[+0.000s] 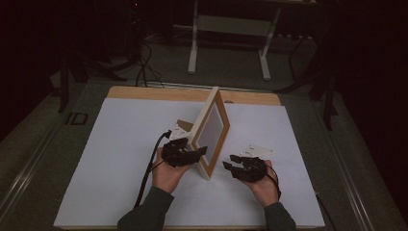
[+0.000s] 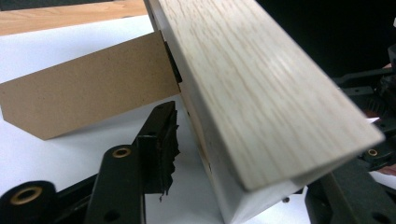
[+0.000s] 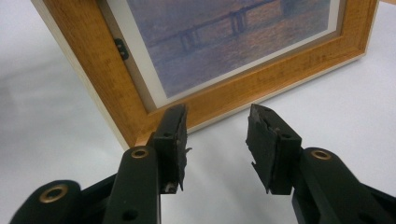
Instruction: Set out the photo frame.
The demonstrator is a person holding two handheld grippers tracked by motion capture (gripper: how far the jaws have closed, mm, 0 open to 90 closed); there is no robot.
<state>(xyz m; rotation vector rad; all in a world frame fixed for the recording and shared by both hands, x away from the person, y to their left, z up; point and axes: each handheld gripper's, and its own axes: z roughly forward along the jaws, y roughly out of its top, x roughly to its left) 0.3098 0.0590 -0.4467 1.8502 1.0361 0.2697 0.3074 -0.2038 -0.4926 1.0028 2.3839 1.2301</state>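
Frame standing upright near the desk's centre on its cardboard stand. Left tool straddles the frame's near edge, jaws apart; right tool, open and empty, sits just beside it.

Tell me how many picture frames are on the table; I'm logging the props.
1. The picture frame stands upright near the middle of the white tabletop, propped on its brown stand, between the two grippers. None seems hidden.
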